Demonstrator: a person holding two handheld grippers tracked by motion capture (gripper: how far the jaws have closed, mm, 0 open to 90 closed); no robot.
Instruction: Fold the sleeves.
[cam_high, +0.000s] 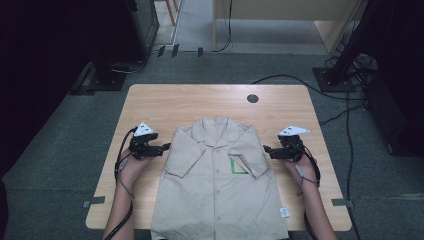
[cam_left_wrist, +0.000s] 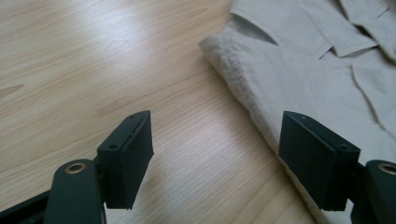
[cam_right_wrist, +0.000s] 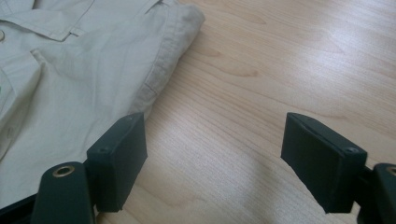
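2 grippers, left (cam_high: 165, 147) and right (cam_high: 267, 150), I hold open and empty beside the beige shirt (cam_high: 217, 190) lying flat mid-table (cam_high: 150, 100); soft, light cloth, best pinched at its folded sleeve edges.

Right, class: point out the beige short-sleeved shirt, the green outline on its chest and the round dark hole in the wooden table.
Beige short-sleeved shirt (cam_high: 215, 195): high view, on the button placket.
Green outline (cam_high: 238, 172): high view, on its lower edge.
Round dark hole (cam_high: 252, 98): high view, at its centre.
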